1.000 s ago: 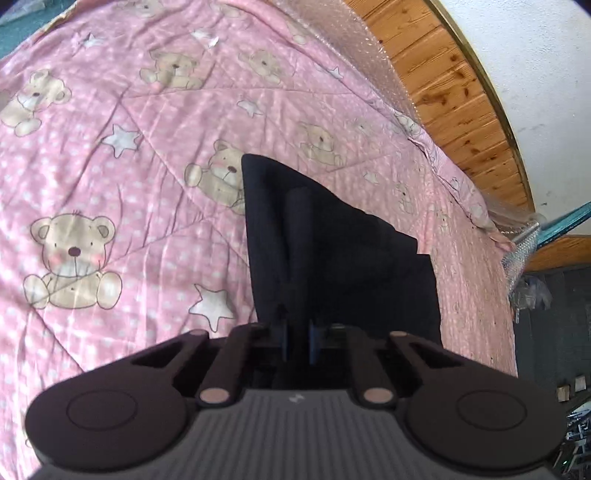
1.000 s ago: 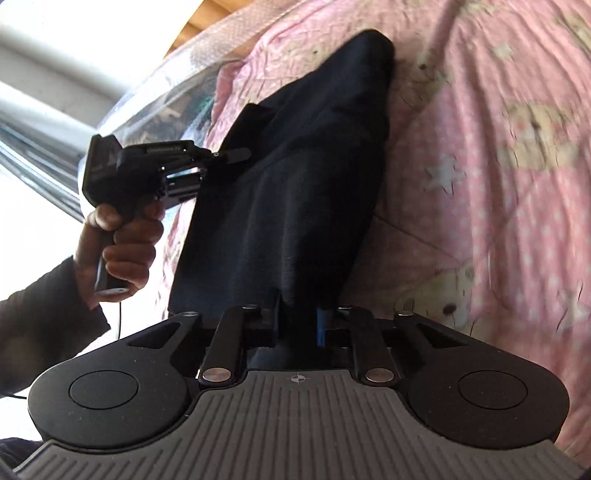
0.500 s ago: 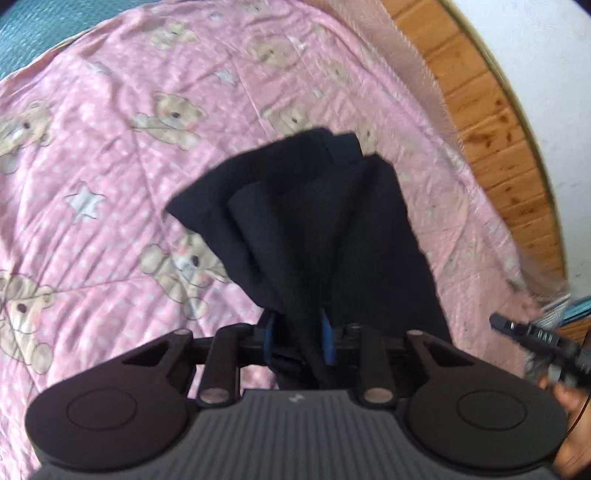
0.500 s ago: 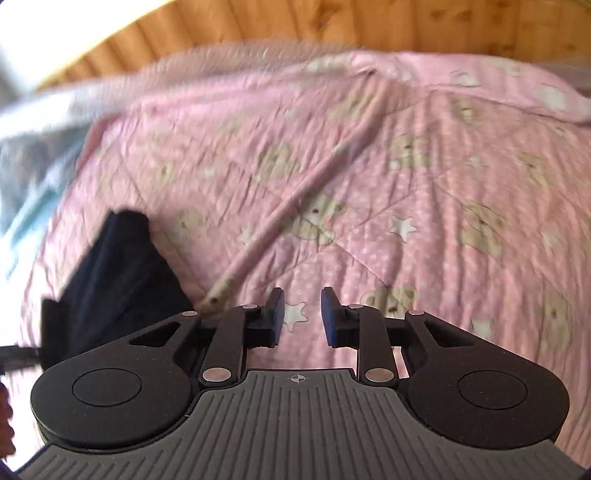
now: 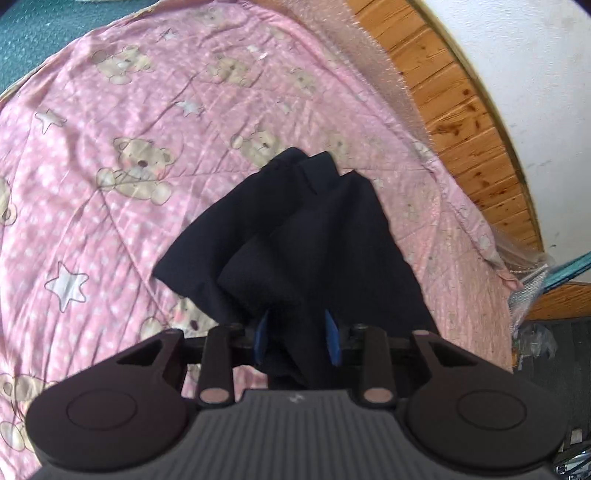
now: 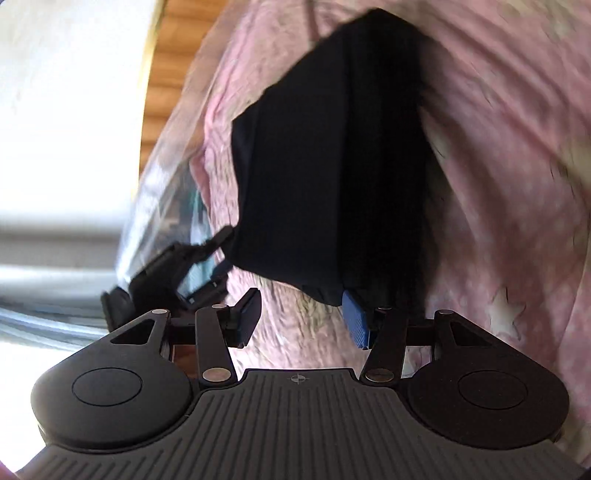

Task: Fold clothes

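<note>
A dark navy garment (image 5: 314, 240) lies bunched on the pink teddy-bear quilt (image 5: 110, 221), and one end rises into my left gripper (image 5: 296, 334). That gripper's jaws are opening; the cloth hangs loosely between the blue pads (image 5: 261, 334). In the right wrist view the same garment (image 6: 325, 166) fills the middle, with the left gripper (image 6: 221, 253) at its left corner. My right gripper (image 6: 301, 317) is rolled to one side, its jaws are opening wide and only quilt (image 6: 517, 184) shows between them. Its right pad (image 6: 355, 319) sits just under the garment's lower edge.
A wooden bed frame (image 5: 461, 122) curves along the quilt's far side, below a white wall. Clear bubble plastic (image 5: 354, 48) covers that edge. Teal flooring (image 5: 37, 29) shows beyond the quilt's top left corner. Dark clutter (image 5: 535, 343) stands off the bed at the right.
My right gripper let go of the garment, swung away across the quilt, then came back rolled over with wider jaws. The left gripper's jaws spread apart and the cloth bunched up in front of it.
</note>
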Motion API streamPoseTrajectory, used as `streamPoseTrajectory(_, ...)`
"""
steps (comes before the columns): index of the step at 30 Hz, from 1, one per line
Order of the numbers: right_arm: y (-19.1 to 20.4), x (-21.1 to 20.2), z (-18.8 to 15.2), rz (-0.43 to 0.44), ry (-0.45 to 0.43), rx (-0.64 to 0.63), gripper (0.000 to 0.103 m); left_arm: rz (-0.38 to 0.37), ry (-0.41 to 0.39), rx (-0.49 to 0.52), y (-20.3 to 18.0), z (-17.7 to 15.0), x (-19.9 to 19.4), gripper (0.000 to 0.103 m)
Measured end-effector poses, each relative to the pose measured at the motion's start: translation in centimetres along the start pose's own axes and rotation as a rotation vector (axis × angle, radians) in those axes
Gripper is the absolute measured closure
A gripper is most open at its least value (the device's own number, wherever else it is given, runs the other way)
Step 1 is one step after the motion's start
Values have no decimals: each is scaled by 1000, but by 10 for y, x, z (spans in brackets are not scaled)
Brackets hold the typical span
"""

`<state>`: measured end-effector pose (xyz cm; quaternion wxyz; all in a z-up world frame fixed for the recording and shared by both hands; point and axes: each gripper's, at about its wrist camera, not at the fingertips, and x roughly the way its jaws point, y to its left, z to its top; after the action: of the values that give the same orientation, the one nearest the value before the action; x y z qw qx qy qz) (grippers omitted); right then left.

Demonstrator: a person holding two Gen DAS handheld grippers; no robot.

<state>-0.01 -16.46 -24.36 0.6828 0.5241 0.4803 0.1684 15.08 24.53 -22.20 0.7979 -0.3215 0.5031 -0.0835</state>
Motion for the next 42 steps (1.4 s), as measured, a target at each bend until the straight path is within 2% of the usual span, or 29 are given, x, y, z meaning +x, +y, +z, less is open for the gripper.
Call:
streamPoseTrajectory(3, -13, 5, -2, -3, -43, 53, 49, 7, 0, 2, 5, 2, 1, 71)
streamPoseTrajectory(6, -21, 11, 0, 39, -81, 116, 49, 3, -2, 28, 6, 7, 2, 71)
streamPoseTrajectory(7, -23, 12, 1, 47, -89, 139, 49, 4, -3, 43, 5, 9, 1, 71)
streamPoseTrajectory(8, -24, 13, 0, 38, -97, 142, 52, 8, -9, 48, 5, 12, -1, 77)
streamPoseTrajectory(9, -24, 15, -1, 29, -104, 144, 63, 13, -16, 52, 5, 15, -2, 80)
streamPoseTrajectory(10, -22, 16, -3, 10, -101, 130, 89, 17, -23, 55, 5, 17, -4, 80)
streamPoseTrajectory(11, -20, 17, -4, -9, -99, 116, 91, 16, -24, 38, 9, 20, -7, 80)
streamPoseTrajectory(13, -13, 17, -9, -22, -89, 79, 90, 5, -32, -1, 19, 22, -18, 75)
streamPoseTrajectory(15, -6, 7, -16, -52, -93, 31, 77, -1, -54, -27, 31, 17, -35, 61)
streamPoseTrajectory(16, -3, 1, -20, -70, -101, 7, 65, -6, -69, -49, 39, 13, -43, 53)
streamPoseTrajectory(17, 0, -5, -25, -89, -108, -18, 57, -11, -74, -75, 46, 9, -48, 50)
streamPoseTrajectory(20, 3, -14, -38, -199, -111, -116, 56, -9, -48, -119, 61, 5, -38, 52)
streamPoseTrajectory(25, 7, 9, -42, -269, -115, -226, 56, -43, -43, -145, 61, 13, -3, 52)
streamPoseTrajectory(27, 9, 14, -40, -258, -128, -237, 56, -50, -58, -144, 60, 17, 5, 52)
streamPoseTrajectory(28, 10, 16, -41, -251, -128, -245, 55, -55, -65, -142, 59, 18, 8, 56)
streamPoseTrajectory(29, 11, 18, -41, -246, -128, -254, 59, -50, -69, -140, 59, 20, 10, 71)
streamPoseTrajectory(30, 10, 19, -42, -253, -125, -264, 69, -47, -63, -139, 60, 21, 12, 81)
streamPoseTrajectory(31, 10, 19, -43, -258, -122, -273, 90, -44, -56, -138, 62, 23, 14, 90)
streamPoseTrajectory(33, 11, 14, -41, -246, -141, -272, 96, -50, -72, -136, 62, 26, 6, 94)
streamPoseTrajectory(37, 43, -21, -39, -226, -176, -414, 100, -110, -113, -110, 58, 38, -36, 98)
streamPoseTrajectory(40, 44, -33, -39, -299, -127, -492, 103, -65, -89, -78, 74, 44, -55, 101)
streamPoseTrajectory(42, 30, -27, -39, -368, -66, -504, 103, 18, -19, -93, 98, 43, -39, 100)
